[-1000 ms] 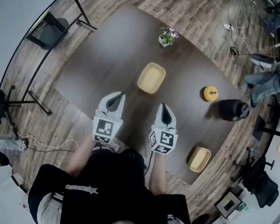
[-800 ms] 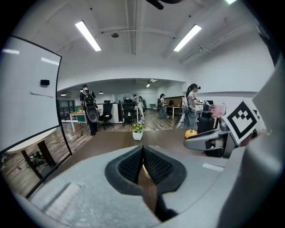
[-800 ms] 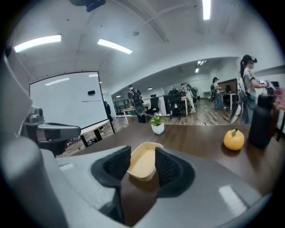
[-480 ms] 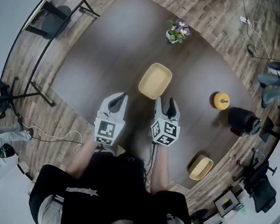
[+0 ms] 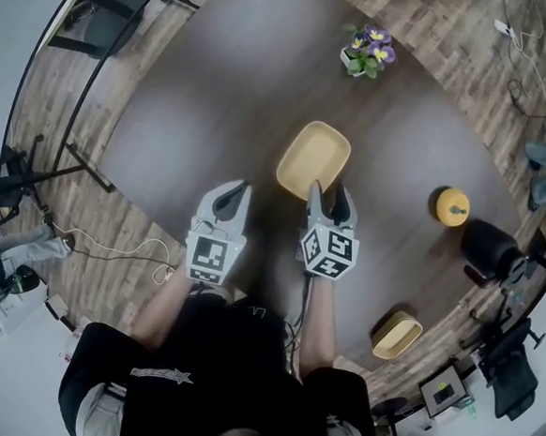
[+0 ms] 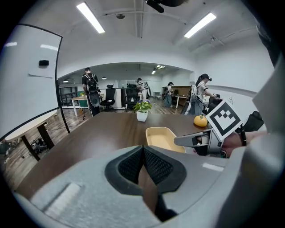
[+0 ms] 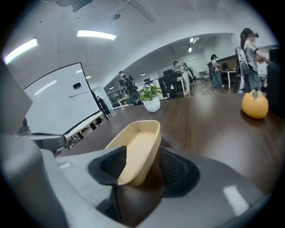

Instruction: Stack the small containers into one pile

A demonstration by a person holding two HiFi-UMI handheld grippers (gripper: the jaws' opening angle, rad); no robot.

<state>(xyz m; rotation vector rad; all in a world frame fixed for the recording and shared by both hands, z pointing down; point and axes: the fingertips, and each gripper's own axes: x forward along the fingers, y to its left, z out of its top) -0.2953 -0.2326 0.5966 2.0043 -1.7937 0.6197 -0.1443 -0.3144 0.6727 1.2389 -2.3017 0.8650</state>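
A shallow yellow container [image 5: 313, 159] lies in the middle of the dark table [image 5: 197, 112]. My right gripper [image 5: 329, 200] is open at its near end. In the right gripper view the container's [image 7: 136, 149] near end sits between the spread pads of that gripper [image 7: 140, 167], with a gap showing on the right side. A second yellow container [image 5: 396, 334] rests near the table's edge at the lower right. My left gripper [image 5: 230, 192] hovers to the left of the first container, shut with nothing in it. The left gripper view shows its closed pads [image 6: 143, 160] and the container [image 6: 164, 138] ahead to the right.
A small potted flower [image 5: 366, 55] stands at the far side of the table. An orange pumpkin-shaped thing [image 5: 452, 206] and a dark round object [image 5: 490, 246] sit at the right. Several people stand by desks far behind the table in both gripper views.
My right gripper has opened and moved forward until its jaws straddle the middle container's near end. The left gripper has stayed shut in about the same place.
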